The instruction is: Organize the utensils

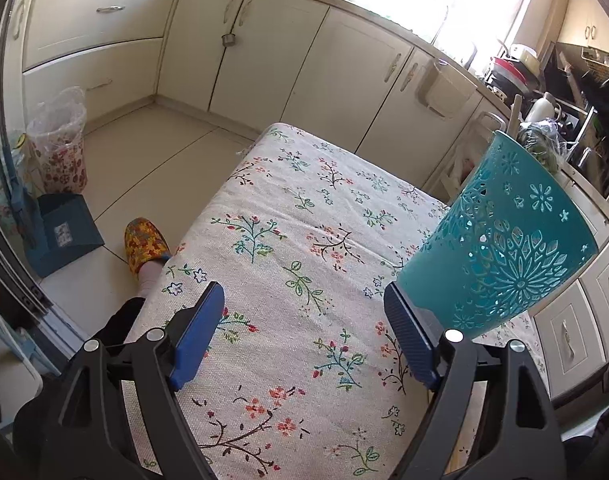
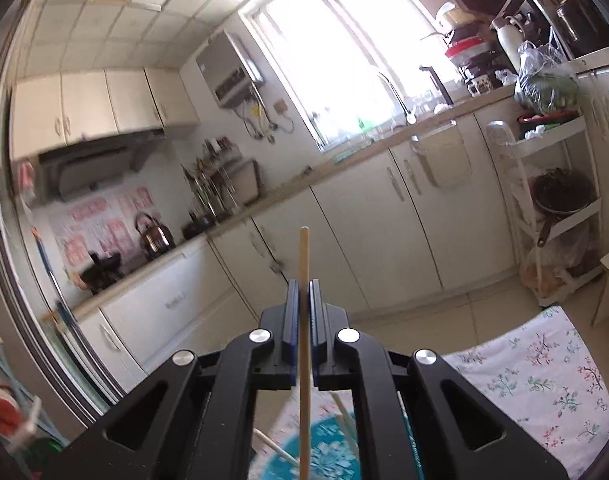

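Note:
A teal perforated utensil holder (image 1: 500,236) stands on the floral tablecloth (image 1: 288,264), just right of my left gripper (image 1: 304,308), which is open and empty; its right finger is close to the holder's base. A wooden stick tip (image 1: 515,114) rises behind the holder's rim. My right gripper (image 2: 304,292) is shut on a wooden chopstick (image 2: 304,264), held upright above the holder (image 2: 324,456). Two pale chopsticks (image 2: 344,416) lean inside the holder below.
Cream kitchen cabinets (image 1: 264,52) run along the far wall under a bright window (image 2: 344,40). A white rack (image 2: 552,200) with bags stands at the right. A person's slippered foot (image 1: 144,244) and a blue box (image 1: 64,232) are on the floor left of the table.

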Demonstrator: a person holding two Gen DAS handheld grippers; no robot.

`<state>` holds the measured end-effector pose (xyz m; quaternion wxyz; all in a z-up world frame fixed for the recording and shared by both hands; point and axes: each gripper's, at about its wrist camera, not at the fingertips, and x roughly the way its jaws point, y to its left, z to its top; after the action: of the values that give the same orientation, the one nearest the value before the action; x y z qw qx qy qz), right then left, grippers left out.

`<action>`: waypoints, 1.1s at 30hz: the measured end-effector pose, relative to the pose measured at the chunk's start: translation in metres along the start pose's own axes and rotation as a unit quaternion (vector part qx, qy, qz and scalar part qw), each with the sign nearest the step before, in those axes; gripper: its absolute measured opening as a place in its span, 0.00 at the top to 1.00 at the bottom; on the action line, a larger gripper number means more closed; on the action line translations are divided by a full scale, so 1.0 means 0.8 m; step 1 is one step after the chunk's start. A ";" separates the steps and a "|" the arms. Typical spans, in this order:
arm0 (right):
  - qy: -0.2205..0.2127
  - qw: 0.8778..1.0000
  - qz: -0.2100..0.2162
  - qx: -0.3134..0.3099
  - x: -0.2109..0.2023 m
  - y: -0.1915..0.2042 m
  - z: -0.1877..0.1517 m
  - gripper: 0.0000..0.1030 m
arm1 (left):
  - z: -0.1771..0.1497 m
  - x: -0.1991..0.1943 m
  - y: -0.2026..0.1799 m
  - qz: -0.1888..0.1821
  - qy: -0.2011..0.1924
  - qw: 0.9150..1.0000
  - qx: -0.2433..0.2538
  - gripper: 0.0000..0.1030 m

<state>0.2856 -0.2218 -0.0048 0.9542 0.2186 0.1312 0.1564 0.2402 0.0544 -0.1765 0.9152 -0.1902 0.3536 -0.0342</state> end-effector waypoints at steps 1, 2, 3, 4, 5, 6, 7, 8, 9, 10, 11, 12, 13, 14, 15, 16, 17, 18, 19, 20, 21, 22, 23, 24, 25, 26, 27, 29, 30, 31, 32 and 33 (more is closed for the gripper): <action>0.007 1.000 -0.003 -0.007 0.001 -0.001 -0.007 0.94 | 0.000 0.000 0.000 -0.001 -0.001 1.000 -0.001 0.24; 0.024 1.000 -0.006 -0.019 0.005 -0.002 -0.018 0.94 | 0.000 0.000 0.000 -0.002 -0.001 1.000 -0.001 0.24; 0.032 0.999 -0.009 -0.023 0.003 -0.003 -0.028 0.94 | 0.000 0.000 0.000 -0.002 -0.001 1.000 -0.001 0.24; 0.039 0.999 -0.011 -0.025 -0.001 -0.005 -0.034 0.94 | 0.000 0.000 -0.001 -0.002 -0.001 1.000 -0.001 0.24; 0.048 0.998 -0.010 -0.027 -0.007 -0.006 -0.039 0.94 | 0.000 0.000 -0.001 -0.002 -0.001 1.000 -0.002 0.24; 0.054 0.998 -0.010 -0.030 -0.011 -0.007 -0.045 0.92 | 0.000 0.000 -0.001 -0.002 -0.001 1.000 -0.002 0.24; 0.059 0.998 -0.010 -0.034 -0.018 -0.007 -0.049 0.87 | 0.000 0.001 -0.001 -0.001 0.000 1.000 -0.003 0.24; 0.063 0.997 -0.009 -0.040 -0.032 -0.007 -0.055 0.84 | 0.000 0.001 -0.001 -0.001 0.000 1.000 -0.003 0.23; 0.065 0.997 -0.010 -0.042 -0.043 -0.007 -0.059 0.78 | 0.000 0.001 -0.001 0.000 0.001 1.000 -0.003 0.23; 0.064 0.997 -0.011 -0.044 -0.060 -0.008 -0.065 0.76 | -0.001 0.001 -0.001 0.001 0.001 1.000 -0.003 0.23; 0.066 0.997 -0.013 -0.043 -0.069 -0.009 -0.070 0.76 | -0.001 0.001 -0.002 0.002 0.002 1.000 -0.003 0.23; 0.071 0.996 -0.017 -0.041 -0.079 -0.012 -0.075 0.76 | -0.001 0.002 -0.001 0.003 0.002 1.000 -0.002 0.22; 0.078 0.996 -0.026 -0.039 -0.096 -0.018 -0.086 0.74 | -0.001 0.002 -0.002 0.004 0.002 1.000 -0.002 0.22; 0.084 0.995 -0.034 -0.037 -0.106 -0.023 -0.094 0.73 | -0.001 0.002 -0.003 0.006 0.003 1.000 -0.001 0.22; 0.094 0.994 -0.047 -0.032 -0.119 -0.030 -0.108 0.70 | -0.001 0.003 -0.004 0.008 0.004 1.000 -0.001 0.21; 0.112 0.991 -0.063 -0.027 -0.128 -0.036 -0.125 0.68 | -0.002 0.003 -0.004 0.009 0.005 1.000 -0.001 0.21; 0.129 0.988 -0.076 -0.025 -0.131 -0.042 -0.138 0.68 | -0.001 0.003 -0.004 0.010 0.006 1.000 -0.001 0.21; 0.156 0.983 -0.093 -0.022 -0.134 -0.051 -0.159 0.68 | -0.001 0.003 -0.003 0.012 0.006 1.000 0.000 0.21; 0.181 0.977 -0.111 -0.017 -0.133 -0.060 -0.176 0.68 | -0.001 0.003 -0.004 0.014 0.007 1.000 0.000 0.21; 0.199 0.972 -0.124 -0.010 -0.130 -0.067 -0.185 0.68 | -0.002 0.004 -0.004 0.014 0.008 1.000 0.000 0.20; 0.223 0.965 -0.137 0.001 -0.124 -0.075 -0.194 0.68 | -0.002 0.004 -0.004 0.015 0.008 1.000 0.000 0.20; 0.251 0.957 -0.146 0.011 -0.115 -0.082 -0.203 0.68 | -0.002 0.003 -0.004 0.017 0.008 1.000 0.000 0.20; 0.258 0.954 -0.151 0.010 -0.111 -0.084 -0.205 0.68 | -0.002 0.003 -0.004 0.019 0.008 1.000 0.001 0.20; 0.260 0.953 -0.156 0.006 -0.107 -0.085 -0.207 0.68 | -0.002 0.003 -0.004 0.020 0.008 1.000 0.000 0.20; 0.267 0.950 -0.163 -0.001 -0.102 -0.087 -0.211 0.67 | -0.002 0.002 -0.004 0.021 0.008 1.000 -0.001 0.19; 0.275 0.947 -0.164 -0.002 -0.098 -0.089 -0.213 0.67 | -0.002 0.003 -0.003 0.022 0.008 1.000 -0.003 0.19; 0.284 0.945 -0.164 -0.001 -0.094 -0.090 -0.220 0.67 | -0.002 0.003 -0.002 0.023 0.009 1.000 -0.004 0.19; 0.295 0.942 -0.162 0.001 -0.093 -0.092 -0.228 0.67 | -0.002 0.004 -0.001 0.025 0.012 1.000 -0.005 0.19; 0.299 0.941 -0.157 0.001 -0.094 -0.090 -0.230 0.67 | -0.002 0.004 -0.001 0.025 0.012 1.000 -0.004 0.19; 0.298 0.942 -0.151 -0.002 -0.096 -0.086 -0.231 0.67 | -0.002 0.003 -0.001 0.025 0.012 1.000 -0.003 0.19; 0.296 0.944 -0.144 -0.006 -0.097 -0.083 -0.231 0.67 | -0.003 0.003 -0.001 0.023 0.011 1.000 -0.001 0.19; 0.297 0.945 -0.139 -0.009 -0.095 -0.079 -0.232 0.67 | -0.004 0.002 -0.002 0.022 0.010 1.000 0.000 0.18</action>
<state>0.1720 -0.2333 -0.1815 0.8864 0.1333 0.4358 0.0814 0.2393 0.0519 -0.1789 0.9120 -0.1823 0.3671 -0.0158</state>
